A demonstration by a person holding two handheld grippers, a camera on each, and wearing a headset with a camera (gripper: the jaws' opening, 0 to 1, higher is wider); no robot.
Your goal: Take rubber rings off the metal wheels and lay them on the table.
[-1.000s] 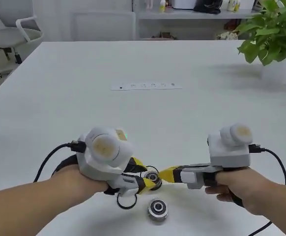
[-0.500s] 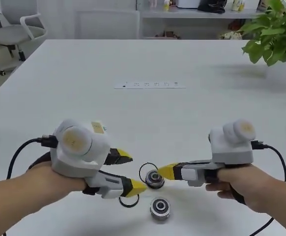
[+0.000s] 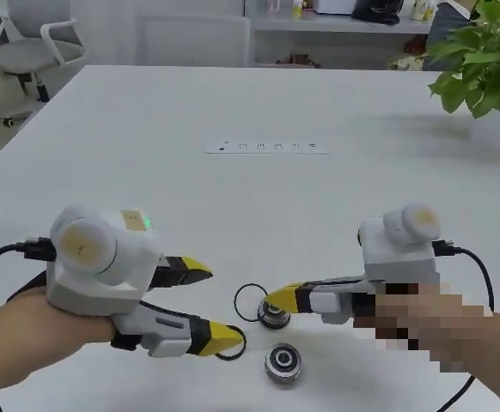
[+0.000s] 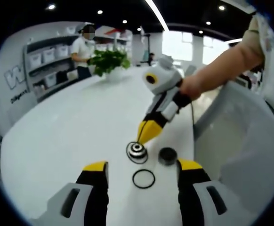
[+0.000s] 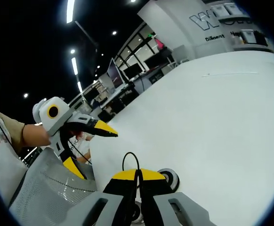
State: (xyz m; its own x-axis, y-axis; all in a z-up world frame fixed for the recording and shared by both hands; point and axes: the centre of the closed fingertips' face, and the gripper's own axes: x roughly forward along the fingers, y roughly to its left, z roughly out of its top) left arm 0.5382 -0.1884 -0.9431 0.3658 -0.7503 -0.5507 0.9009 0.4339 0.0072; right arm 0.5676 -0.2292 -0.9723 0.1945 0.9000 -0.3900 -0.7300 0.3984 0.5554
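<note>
A metal wheel (image 3: 273, 316) stands near the table's front edge, and a thin black rubber ring (image 3: 236, 300) lies loosely around it. My right gripper (image 3: 276, 299) is shut, its yellow tips resting against this wheel (image 4: 137, 150). A second wheel (image 3: 283, 362) stands just in front, with no ring that I can make out. Another loose ring (image 4: 132, 179) lies flat on the table, partly under the lower jaw of my left gripper (image 3: 210, 305). That gripper is open and holds nothing, a short way left of the wheels. In the right gripper view the right gripper (image 5: 137, 176) has the wheel (image 5: 169, 178) beside it.
A row of sockets (image 3: 267, 148) is set into the white table (image 3: 147, 172) further back. A green plant (image 3: 482, 56) stands at the far right, an office chair (image 3: 27, 43) beyond the far left corner. Cables trail from both grippers. A person (image 4: 83, 49) stands by distant shelves.
My left gripper has opened and drawn back to the left, away from the wheel. The rubber ring stays lying around the wheel. The right gripper has kept its place.
</note>
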